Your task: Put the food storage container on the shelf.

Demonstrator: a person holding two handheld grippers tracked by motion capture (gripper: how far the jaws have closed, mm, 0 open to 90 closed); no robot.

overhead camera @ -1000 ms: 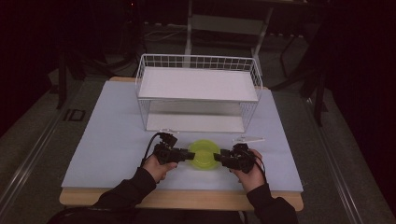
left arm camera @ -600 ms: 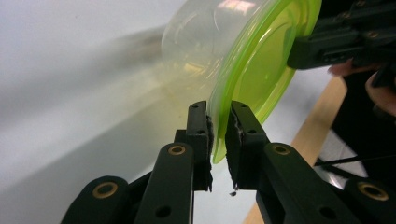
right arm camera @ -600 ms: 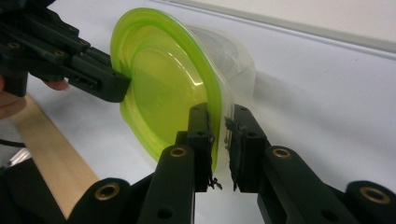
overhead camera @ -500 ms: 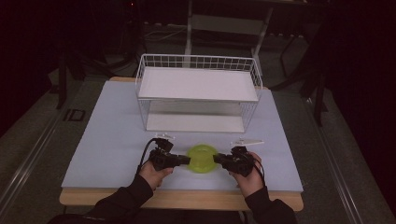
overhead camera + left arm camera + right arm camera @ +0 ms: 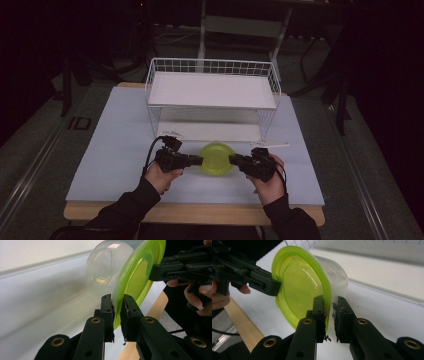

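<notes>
My left gripper (image 5: pixel 199 160) and right gripper (image 5: pixel 233 160) have just closed their fingers on the green-lidded clear container's (image 5: pixel 216 158) rim, which now hangs lifted above the counter (image 5: pixel 115 145), nearer me.

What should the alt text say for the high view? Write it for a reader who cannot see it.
Two hand-held black claws, the left claw and the right claw, grip opposite edges of a round clear plastic container with a lime-green lid above a pale blue table mat. Behind it stands a white wire shelf rack; the surroundings are dark.
</notes>
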